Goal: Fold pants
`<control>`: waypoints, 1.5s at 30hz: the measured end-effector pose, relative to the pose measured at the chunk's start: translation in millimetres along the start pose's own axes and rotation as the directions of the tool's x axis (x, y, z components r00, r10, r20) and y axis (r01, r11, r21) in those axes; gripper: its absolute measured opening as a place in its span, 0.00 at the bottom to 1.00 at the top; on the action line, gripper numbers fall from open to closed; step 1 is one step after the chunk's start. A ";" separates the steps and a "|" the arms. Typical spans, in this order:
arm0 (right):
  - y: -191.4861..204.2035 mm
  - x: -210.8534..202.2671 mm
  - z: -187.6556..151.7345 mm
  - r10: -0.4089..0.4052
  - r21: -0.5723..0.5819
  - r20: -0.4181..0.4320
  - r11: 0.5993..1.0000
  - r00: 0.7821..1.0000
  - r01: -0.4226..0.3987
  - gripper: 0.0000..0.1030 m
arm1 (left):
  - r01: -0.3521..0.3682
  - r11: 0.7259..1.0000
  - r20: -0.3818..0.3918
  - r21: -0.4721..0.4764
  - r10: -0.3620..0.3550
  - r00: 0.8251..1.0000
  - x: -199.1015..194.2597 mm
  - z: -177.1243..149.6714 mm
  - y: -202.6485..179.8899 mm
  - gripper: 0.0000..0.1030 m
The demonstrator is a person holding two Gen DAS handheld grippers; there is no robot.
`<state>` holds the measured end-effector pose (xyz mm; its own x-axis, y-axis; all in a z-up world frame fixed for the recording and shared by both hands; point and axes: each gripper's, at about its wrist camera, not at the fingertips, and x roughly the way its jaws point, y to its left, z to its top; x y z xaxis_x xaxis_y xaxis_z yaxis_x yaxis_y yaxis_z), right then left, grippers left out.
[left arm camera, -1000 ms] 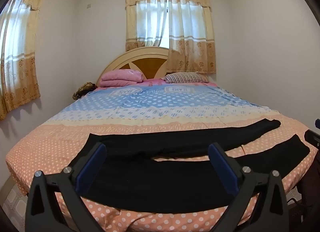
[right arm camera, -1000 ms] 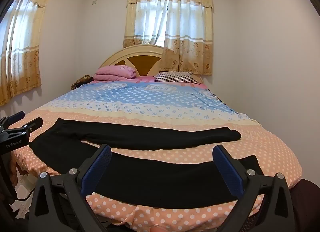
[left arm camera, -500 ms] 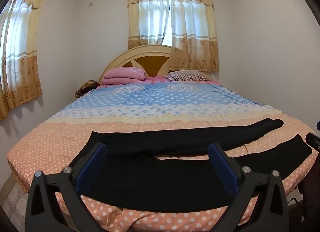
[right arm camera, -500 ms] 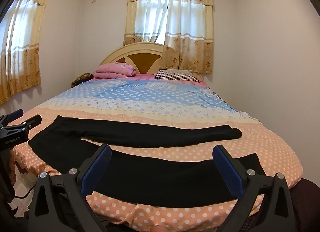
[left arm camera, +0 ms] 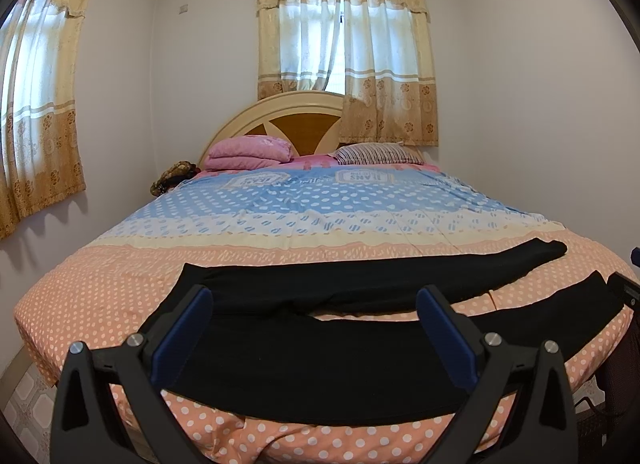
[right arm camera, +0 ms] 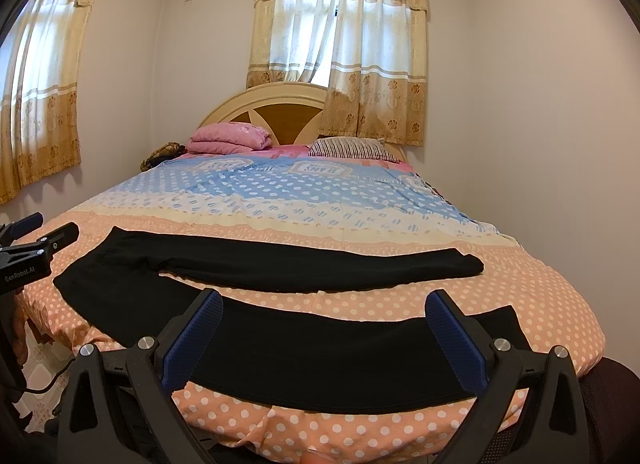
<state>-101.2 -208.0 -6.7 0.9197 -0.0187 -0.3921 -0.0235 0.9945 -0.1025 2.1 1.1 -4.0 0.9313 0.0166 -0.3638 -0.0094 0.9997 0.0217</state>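
Note:
Black pants [left arm camera: 320,360] lie flat across the foot of the bed, waist at the left, two legs spread apart and running to the right. They also show in the right wrist view [right arm camera: 320,348]. My left gripper [left arm camera: 316,332] is open and empty, held in front of the bed above the waist end. My right gripper [right arm camera: 324,334] is open and empty, in front of the near leg. The left gripper also shows at the left edge of the right wrist view [right arm camera: 28,252].
The bed [left arm camera: 100,276] has a polka-dot cover, peach near me and blue further back. Pink folded bedding [left arm camera: 248,149] and a striped pillow [left arm camera: 376,153] lie at the headboard. Walls stand close on both sides. Tiled floor [left arm camera: 24,392] shows at lower left.
Both views have tilted slightly upward, so the bed and pants sit a little lower in frame. The pants have not moved and both grippers stay open.

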 end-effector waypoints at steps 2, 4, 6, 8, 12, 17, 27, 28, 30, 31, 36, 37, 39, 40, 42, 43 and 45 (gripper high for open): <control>0.1 0.4 -0.7 0.000 -0.001 -0.001 1.000 1.000 0.000 0.99 | -0.001 1.000 -0.001 -0.001 0.001 1.000 0.7 0.2 0.1 1.00; 1.0 0.9 -1.1 -0.001 -0.002 -0.001 1.000 1.000 0.001 0.99 | 0.000 1.000 -0.001 -0.003 0.000 1.000 0.6 -0.4 0.4 1.00; 0.5 1.0 -1.2 -0.001 -0.002 -0.002 1.000 1.000 0.001 0.99 | -0.001 1.000 0.001 -0.002 0.001 1.000 0.4 -0.6 0.3 1.00; 0.9 3.1 -1.6 0.000 -0.004 -0.007 1.000 1.000 0.000 0.99 | -0.001 1.000 0.001 -0.003 0.001 1.000 0.6 -0.1 0.4 1.00; 0.0 3.2 -2.0 -0.001 -0.006 -0.007 1.000 1.000 0.001 0.99 | -0.002 1.000 0.003 -0.006 0.002 1.000 0.6 -0.1 2.7 1.00; -0.3 4.1 -2.8 -0.004 -0.006 -0.012 1.000 1.000 0.004 0.99 | -0.002 1.000 0.001 -0.008 0.002 1.000 0.0 -0.5 3.8 1.00; -0.7 4.4 -4.0 -0.006 -0.011 -0.016 1.000 1.000 0.006 0.99 | -0.005 1.000 0.000 -0.009 0.005 1.000 -0.2 -1.3 3.7 1.00; -1.0 4.2 -4.4 -0.006 -0.011 -0.016 1.000 1.000 0.006 0.99 | -0.006 1.000 0.000 -0.010 0.006 1.000 -0.4 -1.5 3.9 1.00; -1.3 4.0 -4.9 -0.007 -0.012 -0.017 1.000 1.000 0.006 0.99 | -0.005 1.000 -0.001 -0.011 0.005 1.000 -0.3 -1.7 3.7 1.00; -0.2 4.3 -4.6 -0.007 -0.013 -0.017 1.000 1.000 0.007 0.99 | -0.005 1.000 -0.002 -0.010 0.005 1.000 -0.1 -1.7 3.5 1.00; -0.4 4.4 -5.1 -0.008 -0.014 -0.019 1.000 1.000 0.008 0.99 | -0.007 1.000 -0.004 -0.011 0.007 1.000 0.0 -1.7 3.9 1.00; 1.0 5.9 -4.5 -0.008 -0.016 -0.020 1.000 1.000 0.008 0.99 | -0.008 1.000 -0.006 -0.012 0.008 1.000 0.5 -1.8 4.2 1.00; 1.0 5.7 -4.7 -0.009 -0.016 -0.020 1.000 1.000 0.008 0.99 | -0.009 1.000 -0.008 -0.014 0.009 1.000 0.8 -1.8 4.7 1.00; 0.9 5.7 -4.7 -0.008 -0.016 -0.020 1.000 1.000 0.008 0.99 | -0.010 1.000 -0.009 -0.016 0.009 1.000 1.3 -1.8 5.0 1.00; 0.9 5.8 -4.8 -0.009 -0.017 -0.021 1.000 1.000 0.008 0.99 | -0.010 1.000 -0.011 -0.018 0.010 1.000 1.5 -1.9 5.5 1.00; 1.0 5.7 -4.7 -0.009 -0.017 -0.021 1.000 1.000 0.008 0.99 | -0.010 1.000 -0.011 -0.019 0.010 1.000 1.7 -1.8 5.7 1.00; 0.8 5.4 -5.0 -0.009 -0.016 -0.021 1.000 1.000 0.009 0.99 | -0.010 1.000 -0.012 -0.018 0.009 1.000 1.7 -1.9 5.8 1.00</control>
<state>-98.2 -207.8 -13.4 0.9115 -0.0302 -0.4102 -0.0216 0.9924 -0.1210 2.9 7.0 -6.2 0.9269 0.0263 -0.3744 -0.0249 0.9997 0.0086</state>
